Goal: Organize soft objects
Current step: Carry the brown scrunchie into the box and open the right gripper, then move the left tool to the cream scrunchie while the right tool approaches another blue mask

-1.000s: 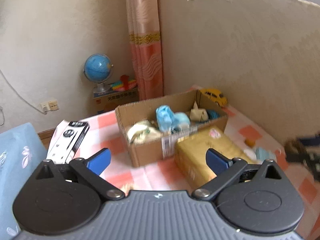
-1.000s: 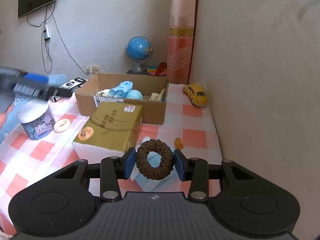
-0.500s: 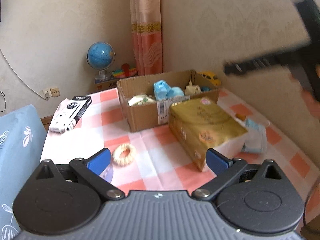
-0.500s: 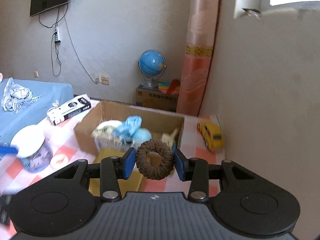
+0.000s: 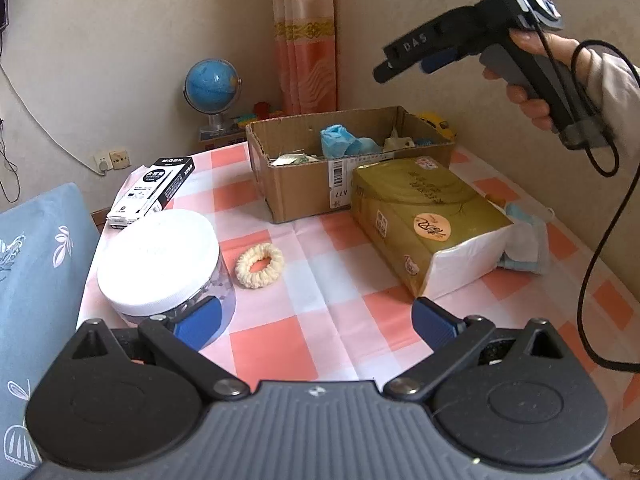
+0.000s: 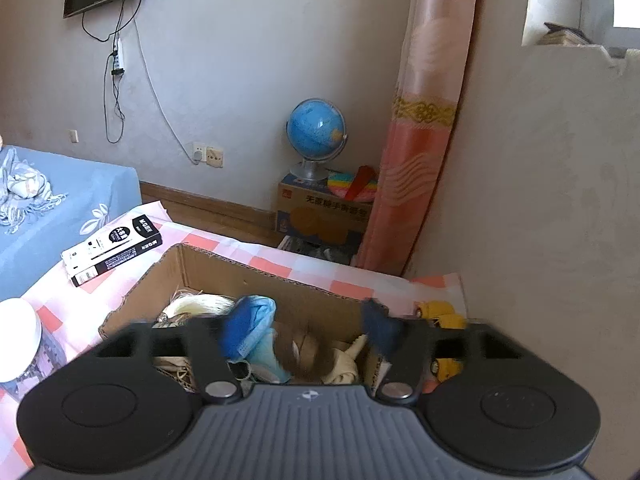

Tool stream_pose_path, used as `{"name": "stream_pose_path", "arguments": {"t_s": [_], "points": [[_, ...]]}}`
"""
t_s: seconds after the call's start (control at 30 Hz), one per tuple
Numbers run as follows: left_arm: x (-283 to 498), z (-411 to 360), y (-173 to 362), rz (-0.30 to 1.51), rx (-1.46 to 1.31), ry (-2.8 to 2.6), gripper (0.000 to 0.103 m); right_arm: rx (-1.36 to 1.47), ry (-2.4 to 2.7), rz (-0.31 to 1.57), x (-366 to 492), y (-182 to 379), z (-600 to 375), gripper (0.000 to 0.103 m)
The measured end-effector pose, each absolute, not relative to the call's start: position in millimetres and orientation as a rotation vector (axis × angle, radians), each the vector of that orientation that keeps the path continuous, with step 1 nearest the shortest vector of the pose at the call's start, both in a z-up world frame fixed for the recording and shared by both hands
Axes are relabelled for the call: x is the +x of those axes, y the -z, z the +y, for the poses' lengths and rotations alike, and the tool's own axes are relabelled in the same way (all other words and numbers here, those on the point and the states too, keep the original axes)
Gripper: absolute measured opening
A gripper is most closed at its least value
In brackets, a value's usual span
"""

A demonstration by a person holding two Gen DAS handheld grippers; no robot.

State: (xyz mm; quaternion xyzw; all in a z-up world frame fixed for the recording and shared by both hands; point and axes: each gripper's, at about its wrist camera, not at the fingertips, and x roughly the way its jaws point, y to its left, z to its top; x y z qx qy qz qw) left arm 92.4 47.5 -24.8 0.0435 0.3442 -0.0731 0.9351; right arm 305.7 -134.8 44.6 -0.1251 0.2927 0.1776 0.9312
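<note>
Now the right gripper (image 6: 304, 330) hangs over the cardboard box (image 6: 256, 276), jaws opening, the brown scrunchie (image 6: 300, 350) a blur dropping between them. Best hold steady until it lands. Left gripper (image 5: 316, 322) stands apart, empty, near the cream scrunchie (image 5: 259, 265).

Checked table (image 5: 304, 344): box (image 5: 304, 192), tissues (image 5: 432, 216), jar (image 5: 160, 256), scrunchie (image 5: 259, 265).

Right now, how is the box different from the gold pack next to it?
The box is brown cardboard; the pack is shiny gold. The box is open on top with soft things inside; the pack is closed. Both sit on the checked cloth.
</note>
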Motion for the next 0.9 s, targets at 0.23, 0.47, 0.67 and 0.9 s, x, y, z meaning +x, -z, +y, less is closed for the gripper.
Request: {"name": "stream_pose_path", "arguments": {"t_s": [0.23, 0.47, 0.67, 0.9], "points": [[92.5, 48.1, 24.3, 0.707, 0.092, 0.124, 0.101, -0.219, -0.341, 0.583, 281.9, -53.4, -149.3, 0.103], [87.4, 47.2, 21.3, 0.697, 0.087, 0.138, 0.101, -0.162, -0.314, 0.600, 239.5, -55.1, -165.8, 0.103], [84.0, 45.3, 19.5, 0.706, 0.078, 0.176, 0.101, -0.156, -0.301, 0.622, 194.7, -46.5, -172.8, 0.103], [86.1, 47.0, 21.3, 0.750, 0.057, 0.217, 0.101, -0.191, -0.247, 0.643, 153.0, -25.2, -176.5, 0.103]]}}
